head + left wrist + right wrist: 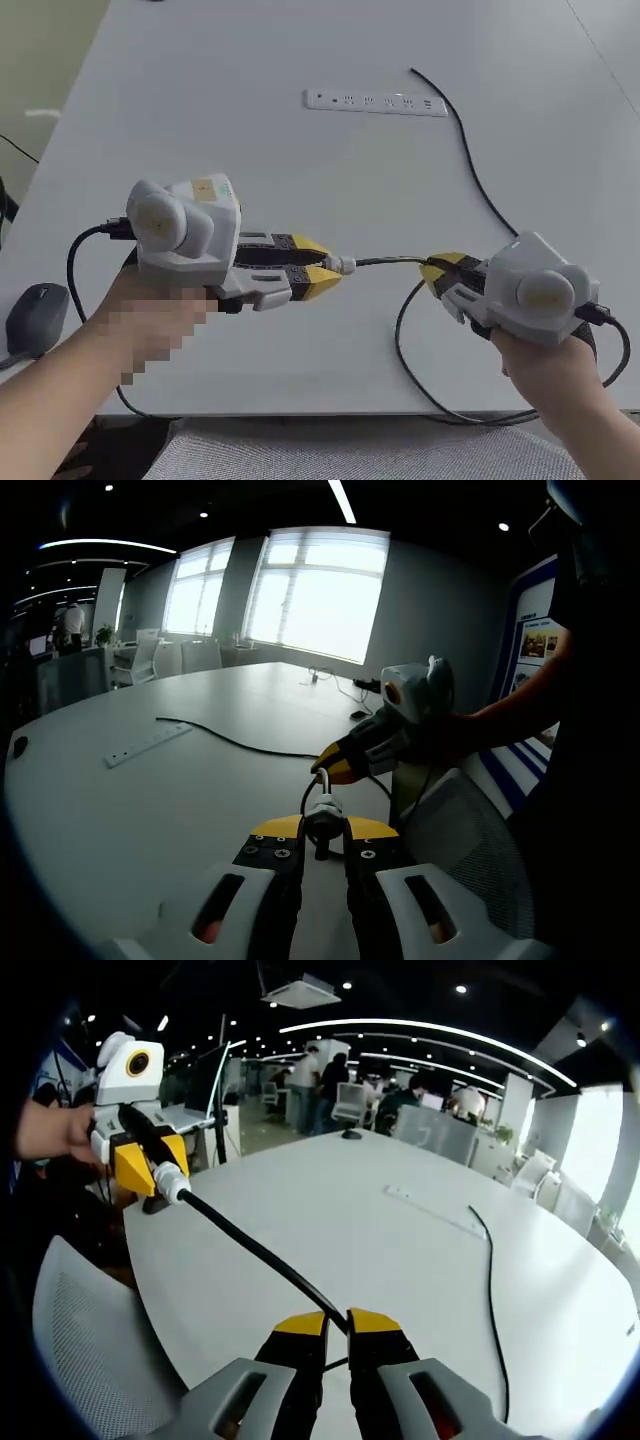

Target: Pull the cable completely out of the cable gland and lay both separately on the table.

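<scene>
The left gripper [328, 265] is held just above the wide white counter [300, 170]. Its yellow-tipped fingers [275, 830] are pressed tight on a small pale grey cable gland [344, 265]. A thin black cable [385, 261] comes out of the gland's front end and runs straight across to the right gripper [432, 270]. The right gripper's fingers [300, 1325] are squeezed together on the cable, with almost no gap between them. The two grippers face each other, a little apart, near the edge of the counter by the person. The cable goes into the gland, but the gland is too small to tell how deep it sits. Past the right gripper, the rest of the cable hangs in a big loop over the counter edge. Far back on the counter lies a long white power strip [376, 101], with a loose black cord [470, 150] beside it. A grey computer mouse [37, 315] sits at the left edge.
</scene>
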The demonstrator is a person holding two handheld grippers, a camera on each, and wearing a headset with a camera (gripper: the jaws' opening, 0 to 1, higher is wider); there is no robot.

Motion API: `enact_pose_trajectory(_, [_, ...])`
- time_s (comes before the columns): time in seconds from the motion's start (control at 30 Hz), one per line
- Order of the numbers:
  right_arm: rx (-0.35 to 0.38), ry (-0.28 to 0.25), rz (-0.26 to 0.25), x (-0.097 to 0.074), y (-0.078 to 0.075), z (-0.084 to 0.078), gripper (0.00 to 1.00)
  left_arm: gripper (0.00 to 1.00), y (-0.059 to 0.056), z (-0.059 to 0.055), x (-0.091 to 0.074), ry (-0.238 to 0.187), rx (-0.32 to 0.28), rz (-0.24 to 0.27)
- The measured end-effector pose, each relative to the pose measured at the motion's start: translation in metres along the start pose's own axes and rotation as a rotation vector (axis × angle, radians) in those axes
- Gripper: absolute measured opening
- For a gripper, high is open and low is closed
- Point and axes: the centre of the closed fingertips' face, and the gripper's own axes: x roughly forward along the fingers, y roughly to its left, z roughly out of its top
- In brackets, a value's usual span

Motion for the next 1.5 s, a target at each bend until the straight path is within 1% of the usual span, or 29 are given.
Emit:
enact_pose_trajectory(0.07, [0.001, -0.001, 0.002, 0.0, 0.0, 0.001, 0.03, 0.15, 0.0, 0.001, 0.0, 0.0, 0.001, -0.001])
enact_pose_trajectory(0.17, [-0.018, -0.004, 0.002, -0.001, -0.001, 0.003, 0.03, 0.15, -0.001, 0.002, 0.0, -0.001, 0.001, -0.005])
enact_pose_trajectory(0.27, [-0.05, -0.002, -0.003, -0.001, -0.001, 0.005, 0.03, 0.15, -0.003, 0.002, 0.0, 0.001, 0.004, -0.014])
enact_pose_trajectory(0.37, [-0.104, 0.007, -0.01, -0.002, -0.002, 0.006, 0.03, 0.15, -0.006, 0.002, 0.002, 0.001, 0.006, -0.022])
enact_pose_trajectory(0.5, [-0.143, 0.013, -0.009, -0.002, -0.002, 0.007, 0.02, 0.15, -0.007, 0.004, 0.003, -0.003, 0.007, -0.029])
enact_pose_trajectory(0.63, [-0.171, 0.024, -0.007, -0.002, -0.002, 0.007, 0.01, 0.15, -0.004, 0.005, 0.003, -0.005, 0.005, -0.027])
enact_pose_trajectory(0.77, [-0.215, 0.026, 0.002, -0.006, 0.002, 0.011, 0.06, 0.15, -0.002, 0.006, 0.003, -0.007, 0.004, -0.023])
enact_pose_trajectory(0.93, [-0.268, -0.002, 0.05, -0.014, 0.018, 0.026, 0.11, 0.15, -0.001, 0.005, 0.003, -0.005, 0.003, -0.018])
enact_pose_trajectory(1.0, [-0.301, -0.016, 0.078, -0.016, 0.028, 0.035, 0.12, 0.15, -0.002, 0.005, 0.004, -0.005, 0.001, -0.018])
enact_pose_trajectory(1.1, [-0.335, -0.029, 0.105, -0.018, 0.038, 0.044, 0.14, 0.15, -0.003, 0.004, 0.005, 0.0, 0.003, -0.018])
enact_pose_trajectory(1.17, [-0.38, -0.04, 0.141, -0.019, 0.05, 0.052, 0.17, 0.15, -0.004, 0.004, 0.005, 0.0, 0.002, -0.019])
enact_pose_trajectory(1.3, [-0.44, -0.041, 0.191, -0.019, 0.066, 0.058, 0.18, 0.15, -0.004, 0.005, 0.005, 0.0, 0.003, -0.019])
enact_pose_trajectory(1.4, [-0.485, -0.035, 0.213, -0.018, 0.074, 0.059, 0.18, 0.15, -0.004, 0.005, 0.005, -0.001, 0.003, -0.019])
enact_pose_trajectory(1.5, [-0.523, -0.029, 0.22, -0.018, 0.077, 0.06, 0.16, 0.15, -0.003, 0.005, 0.005, 0.001, 0.004, -0.017])
